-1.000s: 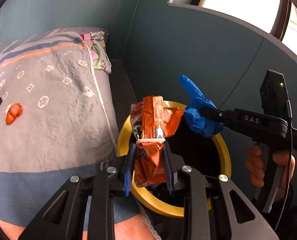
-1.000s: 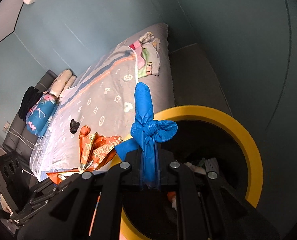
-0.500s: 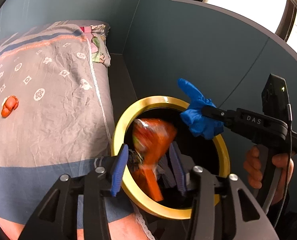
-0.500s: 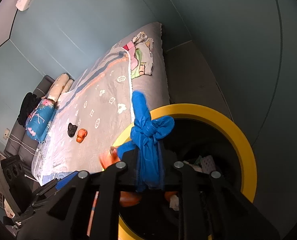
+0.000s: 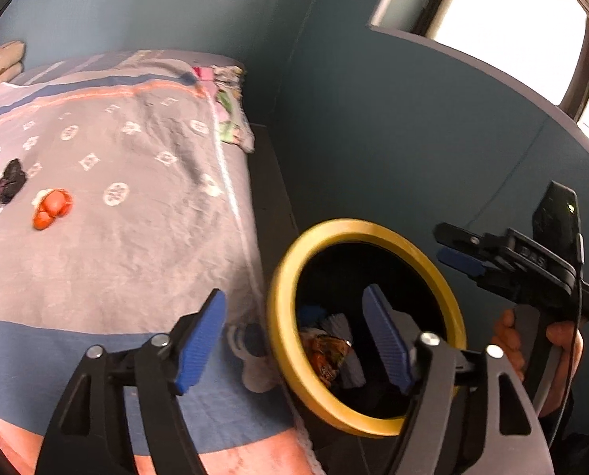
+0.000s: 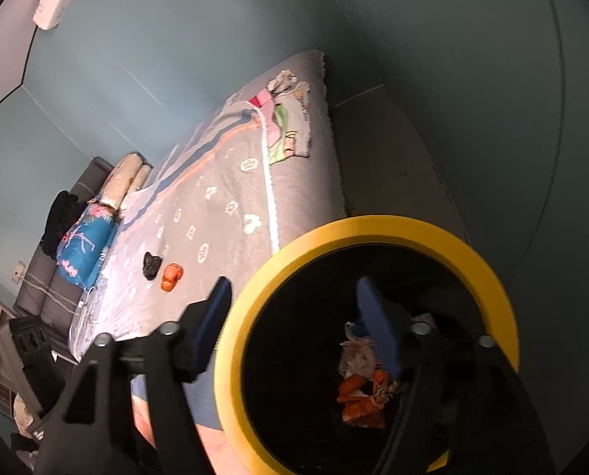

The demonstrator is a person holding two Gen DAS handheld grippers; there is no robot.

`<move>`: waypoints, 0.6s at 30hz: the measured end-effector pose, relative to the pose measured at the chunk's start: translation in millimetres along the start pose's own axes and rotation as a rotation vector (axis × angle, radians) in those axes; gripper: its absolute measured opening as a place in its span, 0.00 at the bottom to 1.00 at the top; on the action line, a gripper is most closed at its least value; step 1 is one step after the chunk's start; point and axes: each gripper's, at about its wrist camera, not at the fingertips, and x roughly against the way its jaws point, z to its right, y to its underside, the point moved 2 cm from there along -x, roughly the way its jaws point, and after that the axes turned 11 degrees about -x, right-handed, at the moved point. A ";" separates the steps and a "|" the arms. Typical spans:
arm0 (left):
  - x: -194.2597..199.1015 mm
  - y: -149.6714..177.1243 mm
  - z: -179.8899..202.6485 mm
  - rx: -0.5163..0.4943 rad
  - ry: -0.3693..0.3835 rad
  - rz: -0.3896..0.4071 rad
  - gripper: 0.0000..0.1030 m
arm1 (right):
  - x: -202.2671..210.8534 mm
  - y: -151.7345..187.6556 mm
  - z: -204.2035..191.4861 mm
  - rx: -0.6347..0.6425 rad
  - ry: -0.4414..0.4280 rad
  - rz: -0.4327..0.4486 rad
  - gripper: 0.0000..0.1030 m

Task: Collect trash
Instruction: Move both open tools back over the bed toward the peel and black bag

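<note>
The left gripper (image 5: 294, 340) and right gripper (image 6: 294, 324) both gape wide and empty over the yellow-rimmed bin (image 5: 284, 277), so swinging left toward the orange scrap (image 5: 52, 208) and black scrap (image 5: 11, 180) on the bed (image 5: 136, 217) could knock the bin over.

Each gripper (image 5: 294, 336) was matte black with silver screws and ribbed blue finger pads (image 5: 201, 340). The right gripper (image 5: 452, 249) carried a green light, a thin black cable, and a bare-skinned hand (image 5: 532, 340).
</note>
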 end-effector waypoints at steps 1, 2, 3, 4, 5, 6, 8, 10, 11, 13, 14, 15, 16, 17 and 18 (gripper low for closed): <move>2.6 -0.6 -6.0 0.005 -0.012 0.008 0.71 | -1.2 0.0 -3.7 0.010 -0.007 -0.001 0.67; 5.7 -1.1 -13.1 0.012 -0.024 0.016 0.74 | -2.6 0.4 -7.3 0.018 -0.014 -0.002 0.71; 8.1 -1.4 -18.9 0.017 -0.036 0.023 0.76 | -5.1 1.3 -14.7 0.034 -0.023 -0.004 0.74; 11.4 -1.6 -26.5 0.024 -0.051 0.032 0.77 | -7.2 2.1 -21.7 0.048 -0.031 -0.006 0.76; 15.3 -1.6 -35.4 0.031 -0.068 0.041 0.78 | -8.9 2.9 -27.7 0.060 -0.038 -0.008 0.78; 19.2 -1.5 -44.9 0.040 -0.087 0.049 0.80 | -12.9 4.1 -37.3 0.081 -0.048 -0.011 0.79; 24.2 -1.7 -62.1 0.058 -0.123 0.064 0.82 | -19.7 6.4 -53.4 0.115 -0.055 -0.015 0.83; 30.7 0.0 -80.8 0.079 -0.162 0.083 0.84 | -31.2 11.6 -75.7 0.170 -0.073 -0.032 0.83; 34.3 1.5 -92.8 0.093 -0.185 0.092 0.84 | -41.2 15.7 -90.7 0.208 -0.084 -0.043 0.83; 40.2 4.5 -114.3 0.125 -0.212 0.103 0.85 | -52.3 20.6 -108.0 0.253 -0.098 -0.054 0.83; 44.7 6.8 -127.1 0.141 -0.230 0.111 0.86 | -58.0 23.7 -115.9 0.271 -0.102 -0.059 0.83; 47.6 8.9 -137.4 0.152 -0.249 0.114 0.87 | -67.7 27.4 -127.5 0.289 -0.118 -0.073 0.83; 50.9 11.1 -149.3 0.162 -0.267 0.116 0.87 | -76.5 30.2 -137.7 0.305 -0.135 -0.083 0.83; 54.3 13.2 -161.9 0.171 -0.283 0.115 0.87 | -88.5 34.0 -151.2 0.326 -0.151 -0.086 0.83; 57.1 14.5 -172.0 0.178 -0.299 0.115 0.87 | -93.2 36.1 -156.3 0.334 -0.156 -0.086 0.83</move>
